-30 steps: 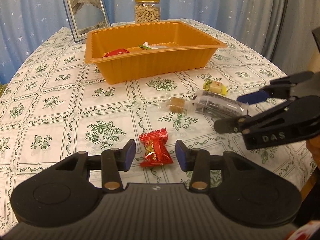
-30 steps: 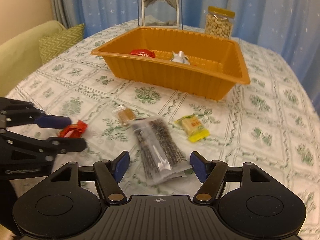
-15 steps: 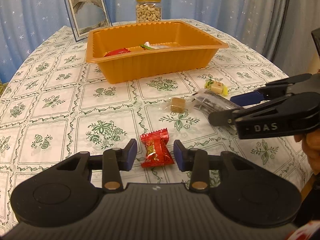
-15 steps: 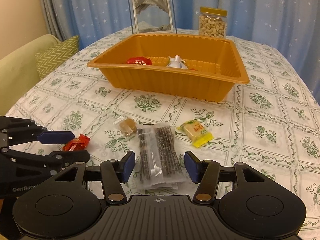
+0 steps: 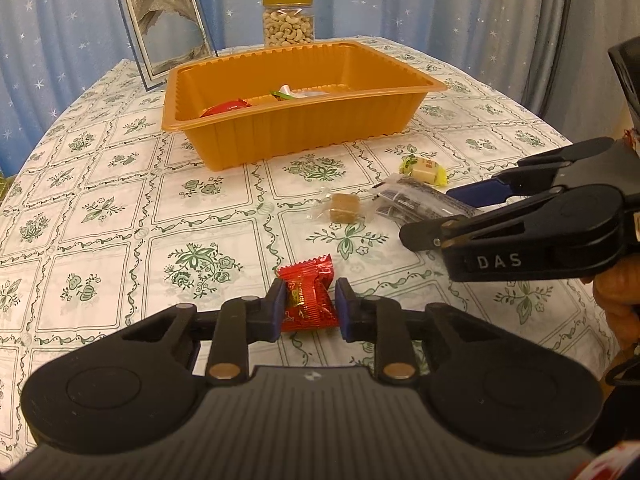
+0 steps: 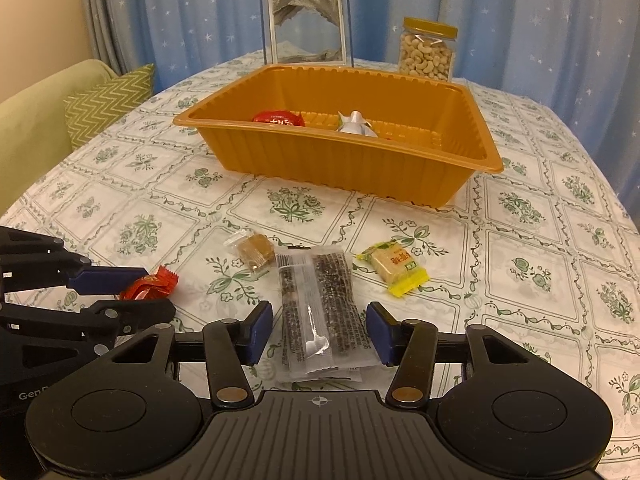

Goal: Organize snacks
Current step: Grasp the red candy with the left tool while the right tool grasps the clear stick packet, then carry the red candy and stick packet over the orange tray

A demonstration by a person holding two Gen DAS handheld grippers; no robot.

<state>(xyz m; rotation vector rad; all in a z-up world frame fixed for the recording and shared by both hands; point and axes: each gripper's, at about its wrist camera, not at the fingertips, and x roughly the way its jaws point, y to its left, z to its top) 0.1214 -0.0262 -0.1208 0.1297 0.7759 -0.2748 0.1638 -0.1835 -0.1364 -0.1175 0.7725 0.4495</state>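
Left wrist view: the left hand-held gripper [image 5: 309,309] pinches a red foil-wrapped candy [image 5: 307,300] near the orange plastic tray [image 5: 300,128]; right wrist view: the right hand-held gripper [image 6: 319,334], jaws just closing, straddles a clear packet of dark sticks [image 6: 320,312] without touching, near that tray.

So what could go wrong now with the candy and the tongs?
The left tongs pinch the red candy only by its crinkly wrapper, so it might slip out on the way to the orange tray. The right tongs, closing but not yet touching, straddle the long clear snack packet; gripped near one end, it could droop and slide out.
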